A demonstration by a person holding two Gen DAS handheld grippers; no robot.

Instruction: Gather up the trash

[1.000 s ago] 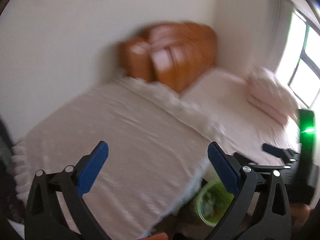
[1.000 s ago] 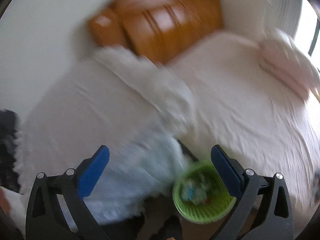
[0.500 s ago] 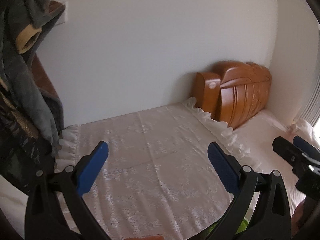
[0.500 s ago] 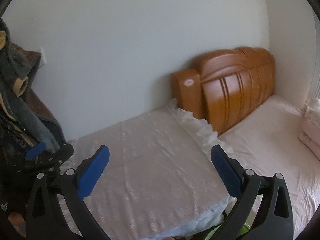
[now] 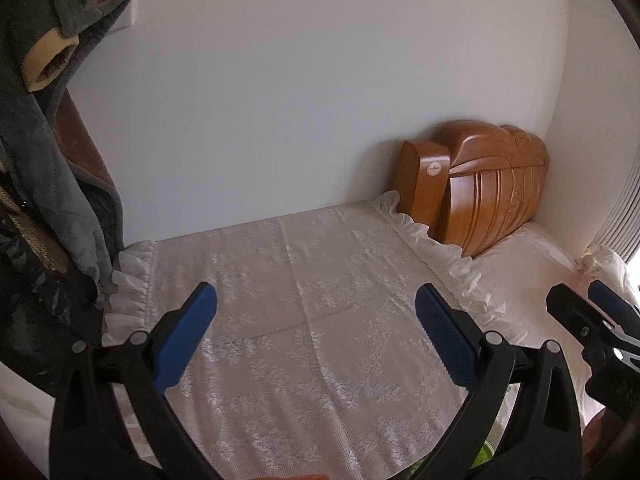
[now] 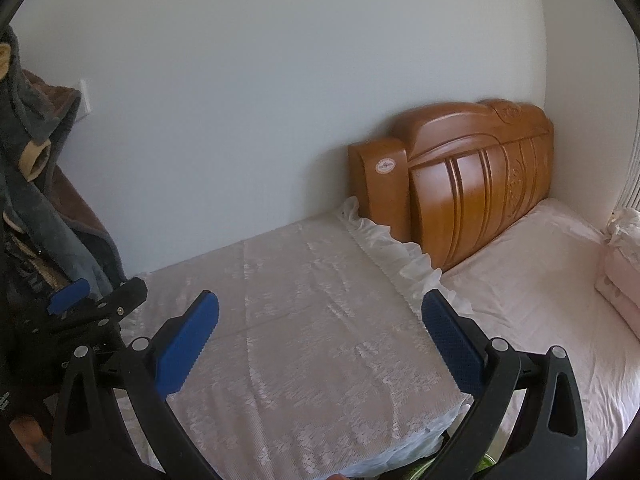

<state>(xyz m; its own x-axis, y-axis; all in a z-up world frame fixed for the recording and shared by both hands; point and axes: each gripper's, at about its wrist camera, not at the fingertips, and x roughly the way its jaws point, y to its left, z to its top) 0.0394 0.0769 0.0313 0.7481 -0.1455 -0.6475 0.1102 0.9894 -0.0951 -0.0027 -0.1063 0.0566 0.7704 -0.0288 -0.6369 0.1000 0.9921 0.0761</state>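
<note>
Both grippers are hovering with jaws spread wide and gripping nothing: left gripper (image 5: 316, 332), right gripper (image 6: 320, 336), aiming across the lace cover (image 5: 304, 320) toward the headboard (image 6: 472, 184). No trash is showing; only a green sliver of bin (image 6: 490, 462) is peeking in below, so any reach risks going blind and snagging lace.

Place: a bedroom in a home.
Bed: a mattress (image 6: 532, 292) under a pale pink sheet, set into the corner of the room.
Headboard: carved orange-brown wood (image 6: 472, 184), standing against the wall (image 6: 280, 80).
Cover: a lace cloth with a frilled edge (image 5: 304, 320) spread over a surface beside the bed.
Bedding: folded pink bedding (image 6: 620, 264) on the mattress.
Clothes: dark garments (image 5: 44, 160) hanging at the left.
</note>
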